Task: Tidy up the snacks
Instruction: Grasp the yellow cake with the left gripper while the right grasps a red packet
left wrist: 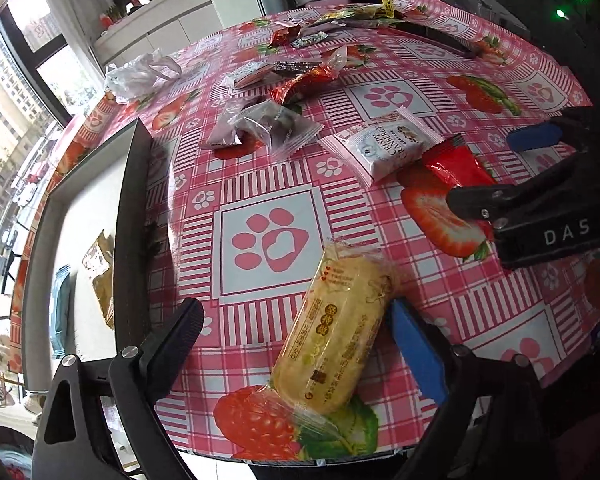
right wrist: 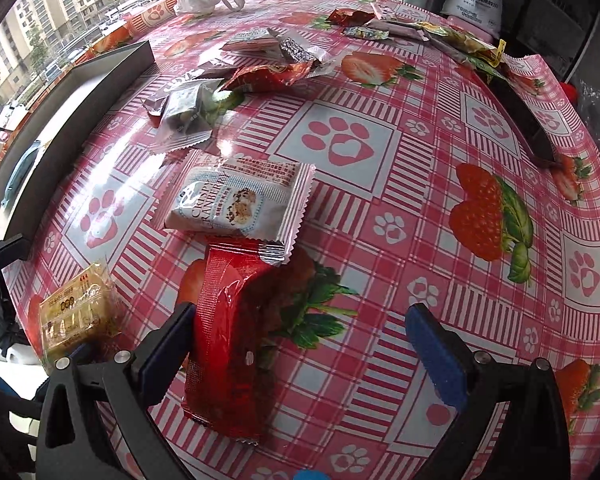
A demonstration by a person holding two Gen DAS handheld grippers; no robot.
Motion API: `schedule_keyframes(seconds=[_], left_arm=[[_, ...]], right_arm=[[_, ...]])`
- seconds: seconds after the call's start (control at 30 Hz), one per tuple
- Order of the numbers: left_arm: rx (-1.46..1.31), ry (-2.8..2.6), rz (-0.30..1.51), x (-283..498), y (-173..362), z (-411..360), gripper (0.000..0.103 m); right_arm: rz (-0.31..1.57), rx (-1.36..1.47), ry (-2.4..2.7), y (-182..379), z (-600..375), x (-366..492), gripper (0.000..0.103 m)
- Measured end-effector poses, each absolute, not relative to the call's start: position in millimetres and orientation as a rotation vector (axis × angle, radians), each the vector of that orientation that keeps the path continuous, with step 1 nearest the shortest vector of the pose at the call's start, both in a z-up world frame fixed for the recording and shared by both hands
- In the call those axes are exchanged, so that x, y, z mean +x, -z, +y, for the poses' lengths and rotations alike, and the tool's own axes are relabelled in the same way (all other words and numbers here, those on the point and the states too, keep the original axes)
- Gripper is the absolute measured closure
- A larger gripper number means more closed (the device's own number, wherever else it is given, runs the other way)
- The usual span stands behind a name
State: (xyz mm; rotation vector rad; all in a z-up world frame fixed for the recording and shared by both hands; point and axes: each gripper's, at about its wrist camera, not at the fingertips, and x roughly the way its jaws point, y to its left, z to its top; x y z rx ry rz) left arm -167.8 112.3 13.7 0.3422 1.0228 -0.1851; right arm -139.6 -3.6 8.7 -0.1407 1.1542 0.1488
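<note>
Left gripper (left wrist: 296,344) fingers held wide apart; yellow pastry pack (left wrist: 336,332) is seen between them on checked tablecloth (left wrist: 380,216), touching blue pad of right-side finger (left wrist: 416,352). Beyond left-side finger, black tray (left wrist: 134,184) is placed, with small packets inside.

Right gripper (right wrist: 304,356) fingers also spread apart; red snack pack (right wrist: 228,320) lies between them, against left-side finger (right wrist: 168,344). Just beyond red pack, white cranberry pack (right wrist: 240,204) is found, overlapping its far end. Further ahead, scattered wrapped snacks (right wrist: 236,80) are seen.

Bright daylight from the windows (left wrist: 40,76) glares off the tablecloth (right wrist: 228,148); fisheye edges bend, perhaps slightly soft.
</note>
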Motion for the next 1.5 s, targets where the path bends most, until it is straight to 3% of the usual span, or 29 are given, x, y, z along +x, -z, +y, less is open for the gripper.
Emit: schedule_keyframes(seconds=[0.2, 0.7, 0.8, 0.83, 0.9, 0.93, 0.97, 1.0, 1.03, 1.5], left_arm=[[0.221, 0.136, 1.018, -136, -8, 105, 0.000], [0.214, 0.108, 1.087, -169, -10, 121, 0.000], [0.208, 0.124, 1.094, -173, -11, 119, 0.006], [0.194, 0.138, 1.101, -175, -12, 119, 0.013], [0.148, 0.180, 1.118, -176, -14, 118, 0.028], [0.130, 0.197, 1.121, -177, -15, 118, 0.039], [0.138, 0.195, 1.115, -178, -17, 116, 0.054], [0.143, 0.204, 1.110, -179, -18, 114, 0.061], [0.147, 0.203, 1.110, -179, -18, 113, 0.062], [0.064, 0.190, 1.030, -171, -50, 133, 0.062]], right_arm=[[1.151, -0.138, -0.152, -8, -16, -130, 0.001], [1.113, -0.127, -0.146, -8, -16, -138, 0.000], [1.108, -0.148, -0.170, -8, -11, -147, 0.000], [1.105, -0.153, -0.177, -8, -9, -151, 0.001], [1.093, -0.158, -0.192, -10, -7, -156, 0.009], [1.087, -0.159, -0.201, -12, -7, -157, 0.021], [1.080, -0.157, -0.212, -15, -6, -159, 0.041], [1.077, -0.151, -0.223, -18, -7, -159, 0.053], [1.081, -0.140, -0.233, -20, -7, -159, 0.076], [1.101, 0.096, -0.350, -40, -30, -147, 0.078]])
